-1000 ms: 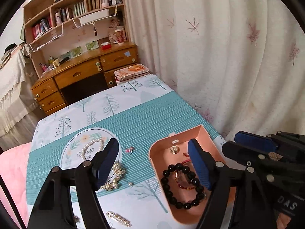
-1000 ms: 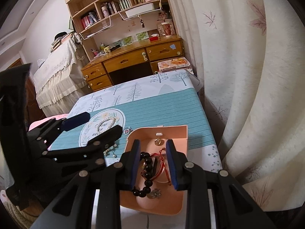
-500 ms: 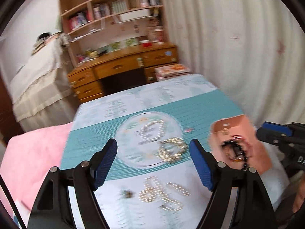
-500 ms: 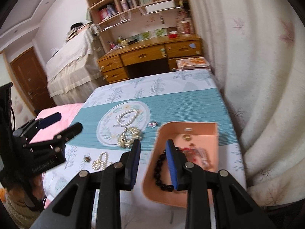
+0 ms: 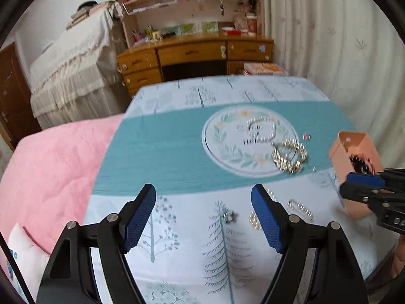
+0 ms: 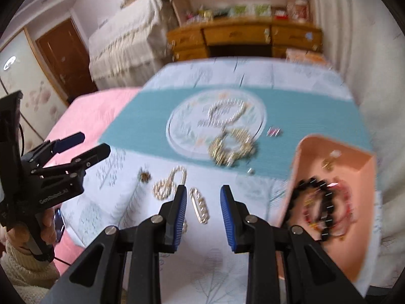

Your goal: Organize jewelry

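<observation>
My left gripper (image 5: 203, 212) hangs open over the tree-print cloth, nothing between its fingers. A small brooch (image 5: 229, 216) lies just beyond it. My right gripper (image 6: 203, 202) is part open and empty above a gold hair clip (image 6: 200, 205) that lies on the cloth, seen between its fingers. To the clip's left lie a pearl piece (image 6: 168, 183) and the brooch (image 6: 144, 176). A gold chain heap (image 6: 233, 149) and a pearl bracelet (image 6: 227, 111) rest on the round emblem. The peach tray (image 6: 303, 157) at the right holds a black bead bracelet (image 6: 314, 202) and a red one (image 6: 341, 202).
A tiny pink charm (image 6: 273, 131) sits on the teal stripe near the tray. A pink quilt (image 5: 50, 164) borders the cloth on the left. The curtain (image 5: 341, 50) hangs close at the right. A wooden desk (image 5: 197, 53) and shelves stand beyond the far edge.
Both grippers have swung left, away from the tray. The left one has gone from over the tray to the bare cloth; the right one now hangs over the hair clip.
</observation>
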